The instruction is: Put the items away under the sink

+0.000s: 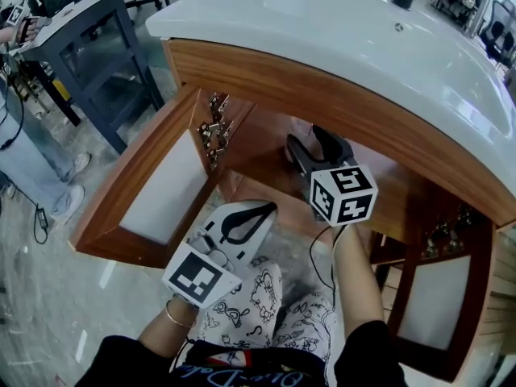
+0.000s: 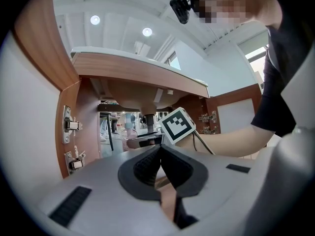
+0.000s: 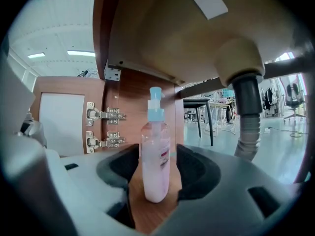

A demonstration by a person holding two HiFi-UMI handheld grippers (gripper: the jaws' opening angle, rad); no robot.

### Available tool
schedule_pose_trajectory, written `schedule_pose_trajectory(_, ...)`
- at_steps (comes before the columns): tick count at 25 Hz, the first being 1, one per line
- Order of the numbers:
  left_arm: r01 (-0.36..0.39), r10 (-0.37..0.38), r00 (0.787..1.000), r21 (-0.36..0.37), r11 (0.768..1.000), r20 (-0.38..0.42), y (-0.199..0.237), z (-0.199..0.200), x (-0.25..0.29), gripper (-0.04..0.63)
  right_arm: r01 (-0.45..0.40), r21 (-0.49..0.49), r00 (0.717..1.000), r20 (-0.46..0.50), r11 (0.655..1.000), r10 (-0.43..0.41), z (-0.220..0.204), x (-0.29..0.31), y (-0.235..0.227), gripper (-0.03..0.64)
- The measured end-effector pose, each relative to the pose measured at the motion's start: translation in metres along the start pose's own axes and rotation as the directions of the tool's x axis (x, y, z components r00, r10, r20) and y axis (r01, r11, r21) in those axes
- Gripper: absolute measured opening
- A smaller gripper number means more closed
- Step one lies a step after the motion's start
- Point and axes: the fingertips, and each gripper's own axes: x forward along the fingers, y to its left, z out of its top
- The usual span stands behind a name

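Observation:
A pink pump bottle (image 3: 156,176) with a pale blue top stands upright on the wooden floor of the cabinet under the sink. My right gripper (image 3: 157,154) reaches into the cabinet, its jaws either side of the bottle with a small gap, so it is open. In the head view the right gripper (image 1: 314,147) is under the basin edge and the bottle is hidden. My left gripper (image 1: 262,210) waits outside the cabinet front, shut and empty. In the left gripper view its pads (image 2: 160,151) meet, and the right gripper's marker cube (image 2: 176,125) shows ahead.
The white sink top (image 1: 339,31) overhangs the wooden cabinet. Its left door (image 1: 137,192) and right door (image 1: 439,297) stand open, with hinges (image 1: 214,127) on the side wall. A grey drain pipe (image 3: 248,117) hangs right of the bottle. A dark table (image 1: 97,39) stands at the far left.

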Motion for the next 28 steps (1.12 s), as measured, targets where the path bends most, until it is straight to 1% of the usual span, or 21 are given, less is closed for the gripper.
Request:
schedule_pose_trajectory(2, 0.007, -0.007, 1.000, -0.004, 1.000, -0.005, -0.003, -0.002, 0.002, 0.009, 0.015, -0.007, 1.000, 0.020, 1.000, -0.015, 0.003, -0.006, -0.001, 0.242)
schedule_pose_trajectory(3, 0.011, -0.011, 1.000, -0.004, 1.000, -0.006, -0.005, -0.002, 0.002, 0.009, 0.023, -0.010, 0.999, 0.028, 1.000, -0.023, 0.004, -0.009, -0.001, 0.223)
schedule_pose_trajectory(5, 0.018, -0.018, 1.000, 0.000, 1.000, -0.004, -0.008, -0.002, 0.003, 0.009, 0.034, -0.011, 0.999, 0.041, 0.999, -0.034, 0.002, -0.014, -0.001, 0.208)
schedule_pose_trajectory(7, 0.020, -0.020, 1.000, -0.002, 1.000, -0.005, -0.010, -0.002, 0.004, 0.009, 0.038, -0.009, 0.998, 0.050, 0.999, -0.037, 0.001, -0.018, 0.001, 0.178)
schedule_pose_trajectory(11, 0.021, -0.021, 1.000, -0.003, 1.000, -0.006, -0.012, -0.002, 0.004, 0.009, 0.034, 0.010, 0.998, 0.058, 0.999, -0.034, -0.001, -0.024, 0.002, 0.138)
schedule_pose_trajectory(14, 0.020, -0.020, 1.000, -0.007, 1.000, -0.010, -0.014, -0.003, 0.002, 0.009, 0.034, 0.011, 0.998, 0.055, 0.999, -0.034, -0.003, -0.028, 0.005, 0.090)
schedule_pose_trajectory(17, 0.018, -0.018, 1.000, -0.002, 1.000, -0.006, -0.016, 0.000, 0.002, 0.009, 0.045, 0.013, 0.996, 0.075, 0.999, -0.046, 0.000, -0.033, 0.006, 0.016)
schedule_pose_trajectory(19, 0.017, -0.017, 1.000, 0.001, 1.000, -0.004, -0.016, 0.001, 0.001, 0.009, 0.028, 0.040, 0.995, 0.093, 0.999, -0.032, 0.002, -0.036, 0.008, 0.008)
schedule_pose_trajectory(21, 0.016, -0.016, 1.000, -0.001, 1.000, -0.004, -0.017, 0.000, 0.001, 0.009, -0.015, 0.089, 0.993, 0.114, 0.996, 0.005, 0.003, -0.039, 0.014, 0.008)
schedule_pose_trajectory(23, 0.016, -0.016, 1.000, -0.003, 1.000, -0.006, -0.018, 0.000, 0.000, 0.009, -0.043, 0.116, 0.990, 0.139, 0.992, 0.027, 0.006, -0.044, 0.019, 0.008)
schedule_pose_trajectory(28, 0.018, -0.018, 1.000, -0.009, 1.000, -0.002, -0.019, -0.001, 0.000, 0.009, -0.055, 0.157, 0.986, 0.163, 0.986, 0.029, 0.006, -0.054, 0.026, 0.006)
